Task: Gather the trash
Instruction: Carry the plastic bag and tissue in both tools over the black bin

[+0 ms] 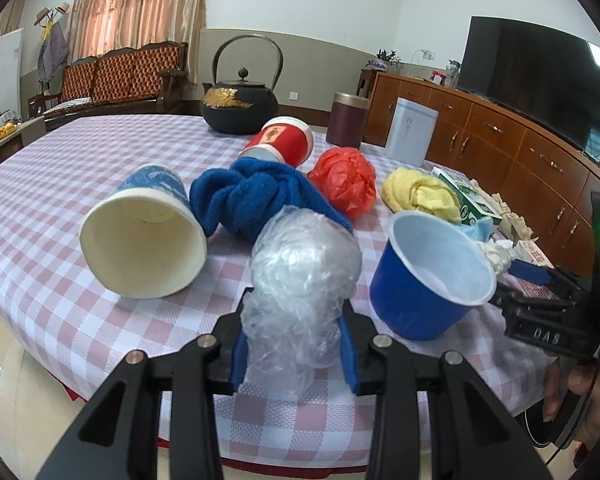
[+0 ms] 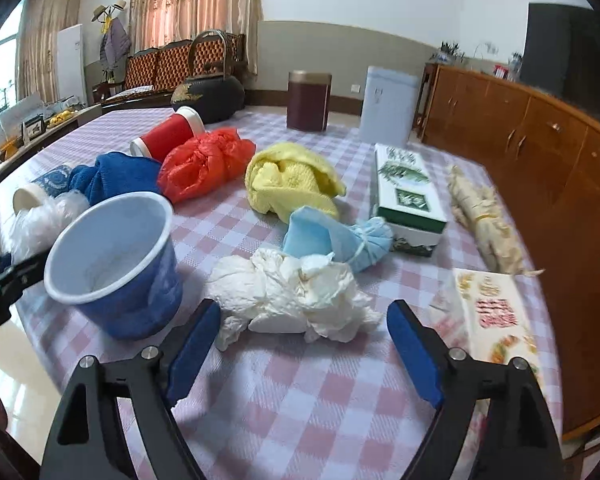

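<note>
My left gripper (image 1: 294, 344) is shut on a crumpled wad of clear plastic wrap (image 1: 300, 276), held just above the table's near edge; the wad also shows in the right wrist view (image 2: 40, 220). A blue cup with a white inside (image 1: 424, 280) stands tilted right beside it, also in the right wrist view (image 2: 116, 264). My right gripper (image 2: 304, 344) is open, its blue pads on either side of a crumpled white tissue (image 2: 296, 292) on the checked tablecloth (image 2: 300, 400). A blue face mask (image 2: 332, 240) lies just behind the tissue.
On the table lie a tipped paper cup (image 1: 144, 236), blue towel (image 1: 252, 196), red cup (image 1: 280, 140), red plastic bag (image 1: 346, 180), yellow cloth (image 2: 292, 184), green box (image 2: 408, 196), husk bundle (image 2: 484, 220), packet (image 2: 496, 312), black kettle (image 1: 240, 104), two canisters (image 2: 308, 100). A wooden sideboard (image 2: 540, 160) stands right.
</note>
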`<state>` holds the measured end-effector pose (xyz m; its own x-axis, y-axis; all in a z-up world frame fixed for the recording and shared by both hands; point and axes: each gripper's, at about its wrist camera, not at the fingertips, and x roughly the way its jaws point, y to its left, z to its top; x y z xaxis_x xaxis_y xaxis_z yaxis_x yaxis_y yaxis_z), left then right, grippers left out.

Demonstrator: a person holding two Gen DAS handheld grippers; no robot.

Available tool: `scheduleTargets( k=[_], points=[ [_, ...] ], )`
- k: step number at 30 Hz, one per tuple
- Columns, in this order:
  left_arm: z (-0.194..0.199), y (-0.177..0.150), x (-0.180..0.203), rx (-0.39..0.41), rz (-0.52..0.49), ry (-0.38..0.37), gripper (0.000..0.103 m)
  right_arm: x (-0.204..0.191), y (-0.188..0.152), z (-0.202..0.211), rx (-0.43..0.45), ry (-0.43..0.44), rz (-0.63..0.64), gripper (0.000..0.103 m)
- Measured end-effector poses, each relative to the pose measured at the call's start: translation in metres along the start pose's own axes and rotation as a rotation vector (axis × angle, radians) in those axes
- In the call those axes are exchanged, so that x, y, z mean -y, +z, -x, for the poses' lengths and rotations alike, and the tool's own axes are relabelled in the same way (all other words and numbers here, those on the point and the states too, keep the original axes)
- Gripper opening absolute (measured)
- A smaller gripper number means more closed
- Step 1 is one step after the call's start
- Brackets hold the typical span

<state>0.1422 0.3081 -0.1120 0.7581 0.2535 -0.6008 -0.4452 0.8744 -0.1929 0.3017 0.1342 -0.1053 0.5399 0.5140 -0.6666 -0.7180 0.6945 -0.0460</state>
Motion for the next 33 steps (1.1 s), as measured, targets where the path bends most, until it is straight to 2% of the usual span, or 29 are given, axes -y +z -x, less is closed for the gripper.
scheduleTargets(
  k=[3, 4, 5, 9, 10, 11, 23, 27, 33],
  points=[
    [-0.001, -0.003, 0.004, -0.004, -0.007, -0.006, 0.039, -0.002, 0.0, -0.002, -0.017, 0.042, 0.012, 0.051],
    [-0.001, -0.004, 0.005, -0.006, -0.009, -0.008, 0.039, -0.002, 0.0, -0.002, -0.017, 0.059, 0.003, 0.039],
    [-0.001, -0.005, 0.006, -0.006, -0.011, -0.008, 0.039, -0.003, -0.001, -0.001, -0.02, 0.064, 0.003, 0.023],
    [0.003, -0.004, 0.009, 0.005, -0.016, -0.005, 0.039, -0.003, -0.006, 0.007, 0.002, 0.073, -0.015, 0.016],
    [0.004, -0.003, 0.008, 0.008, -0.016, -0.004, 0.039, -0.002, -0.008, 0.01, 0.009, 0.076, -0.022, 0.006],
    [0.005, -0.003, 0.008, 0.01, -0.017, -0.003, 0.039, -0.001, -0.009, 0.013, 0.013, 0.074, -0.027, 0.002],
    [0.011, 0.0, 0.008, 0.02, -0.018, 0.004, 0.039, 0.006, -0.017, 0.046, 0.075, 0.056, -0.083, 0.002],
    [0.024, 0.003, 0.013, 0.039, -0.029, 0.006, 0.039, 0.012, -0.018, 0.071, 0.117, 0.024, -0.102, 0.002],
    [0.06, 0.009, 0.041, 0.087, -0.078, -0.03, 0.039, 0.034, -0.032, 0.127, 0.167, -0.05, -0.14, 0.002]
  ],
)
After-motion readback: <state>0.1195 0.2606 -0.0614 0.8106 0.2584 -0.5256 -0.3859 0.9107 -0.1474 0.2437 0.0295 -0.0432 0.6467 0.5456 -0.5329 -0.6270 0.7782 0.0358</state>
